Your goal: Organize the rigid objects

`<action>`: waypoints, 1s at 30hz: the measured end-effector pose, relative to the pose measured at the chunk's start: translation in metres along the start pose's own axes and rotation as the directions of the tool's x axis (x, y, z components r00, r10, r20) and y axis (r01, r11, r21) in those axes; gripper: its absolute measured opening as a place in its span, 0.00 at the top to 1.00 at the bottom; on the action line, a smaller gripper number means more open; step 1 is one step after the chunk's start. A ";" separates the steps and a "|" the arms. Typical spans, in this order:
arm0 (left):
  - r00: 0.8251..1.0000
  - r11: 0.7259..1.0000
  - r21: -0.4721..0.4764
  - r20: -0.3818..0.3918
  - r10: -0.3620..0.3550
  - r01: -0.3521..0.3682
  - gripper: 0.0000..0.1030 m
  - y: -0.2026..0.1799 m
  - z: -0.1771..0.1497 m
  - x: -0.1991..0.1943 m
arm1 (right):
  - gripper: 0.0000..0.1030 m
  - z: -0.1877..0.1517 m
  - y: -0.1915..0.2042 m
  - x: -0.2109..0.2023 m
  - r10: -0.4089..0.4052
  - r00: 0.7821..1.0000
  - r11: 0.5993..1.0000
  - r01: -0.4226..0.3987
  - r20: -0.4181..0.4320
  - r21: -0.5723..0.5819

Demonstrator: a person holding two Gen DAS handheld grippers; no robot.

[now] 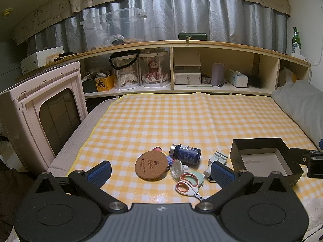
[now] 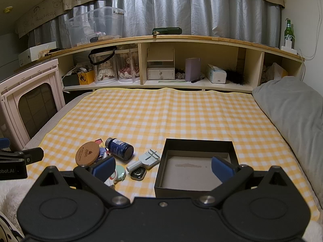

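A pile of small items lies on the yellow checked cloth: a cork coaster, a dark blue bottle on its side, red-handled scissors, a white round cap, a mint disc and a pale green tool. To their right stands an empty black box. My left gripper hangs open above the pile, holding nothing. My right gripper is open over the near edge of the black box. A smartwatch lies beside the coaster and bottle.
A pink folding crate stands at the bed's left. A grey pillow lies along the right side. Behind the bed a wooden shelf holds doll cases, boxes and tissues, with a clear bin on top.
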State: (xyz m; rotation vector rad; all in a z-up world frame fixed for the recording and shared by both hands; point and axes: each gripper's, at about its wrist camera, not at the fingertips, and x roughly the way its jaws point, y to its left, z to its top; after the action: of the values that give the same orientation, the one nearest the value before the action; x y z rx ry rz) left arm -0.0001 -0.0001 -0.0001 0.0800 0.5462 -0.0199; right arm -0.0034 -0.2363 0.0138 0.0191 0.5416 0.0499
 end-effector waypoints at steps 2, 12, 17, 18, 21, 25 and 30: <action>1.000 1.000 0.000 0.001 -0.001 0.001 0.00 0.000 0.000 0.000 | 0.01 0.000 0.000 0.000 0.000 1.000 1.000 0.000 0.000 0.000; 1.000 1.000 0.000 0.000 0.001 -0.001 0.00 0.000 0.000 0.000 | 0.01 0.000 0.000 0.000 -0.001 1.000 1.000 0.001 -0.001 -0.001; 1.000 1.000 -0.002 0.001 -0.003 0.003 0.00 0.000 0.000 0.000 | 0.01 0.000 0.001 0.000 -0.001 1.000 1.000 0.001 -0.002 -0.001; 1.000 1.000 -0.002 0.001 -0.005 0.005 0.00 0.000 0.000 0.000 | 0.01 0.000 0.001 0.001 -0.001 1.000 1.000 0.001 -0.002 -0.001; 1.000 1.000 -0.003 0.001 -0.005 0.005 0.00 0.000 0.000 0.000 | 0.01 0.000 0.001 0.001 -0.001 1.000 1.000 0.001 -0.002 -0.001; 1.000 1.000 -0.002 0.001 -0.005 0.005 0.00 0.000 0.000 0.000 | 0.01 0.000 0.000 0.001 -0.001 1.000 1.000 0.001 -0.002 -0.001; 1.000 1.000 -0.002 0.001 -0.005 0.005 0.00 0.000 0.000 0.000 | 0.01 0.000 0.001 0.001 -0.001 1.000 1.000 0.001 -0.003 -0.002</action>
State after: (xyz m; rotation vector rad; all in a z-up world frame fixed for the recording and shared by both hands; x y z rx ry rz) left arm -0.0002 0.0002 0.0000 0.0765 0.5452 -0.0243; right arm -0.0029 -0.2357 0.0129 0.0168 0.5445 0.0490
